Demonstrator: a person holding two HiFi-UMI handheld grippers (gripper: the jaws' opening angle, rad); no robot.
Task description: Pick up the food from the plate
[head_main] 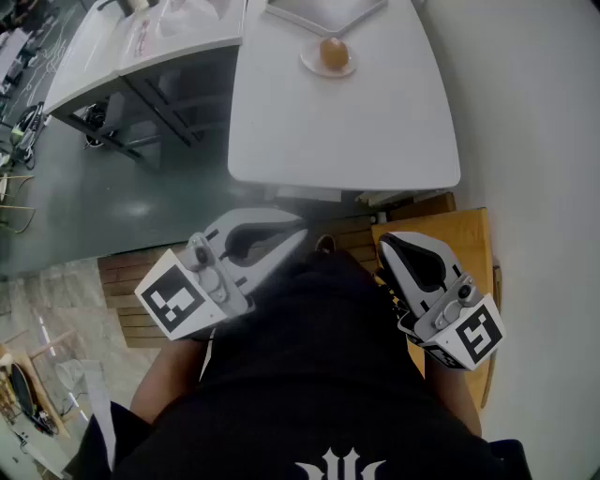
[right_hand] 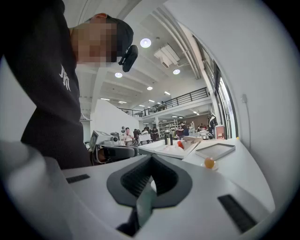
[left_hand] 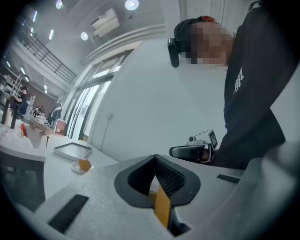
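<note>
A round orange-brown piece of food (head_main: 333, 52) lies on a small white plate (head_main: 314, 65) at the far side of the white table (head_main: 347, 131). It also shows small in the left gripper view as the food (left_hand: 84, 164) and in the right gripper view as the food (right_hand: 209, 162). My left gripper (head_main: 298, 231) and right gripper (head_main: 384, 243) hang close to the person's body, short of the table's near edge and far from the plate. Both point toward the table with their jaws together and nothing between them. The left gripper (left_hand: 155, 161) and right gripper (right_hand: 151, 159) are seen the same way in their own views.
A flat grey tray (head_main: 323, 13) sits just behind the plate. A second white table (head_main: 141, 42) with clutter stands to the left. A wooden chair (head_main: 464, 239) is under my right gripper and a slatted wooden seat (head_main: 122, 281) under my left. A wall runs along the right.
</note>
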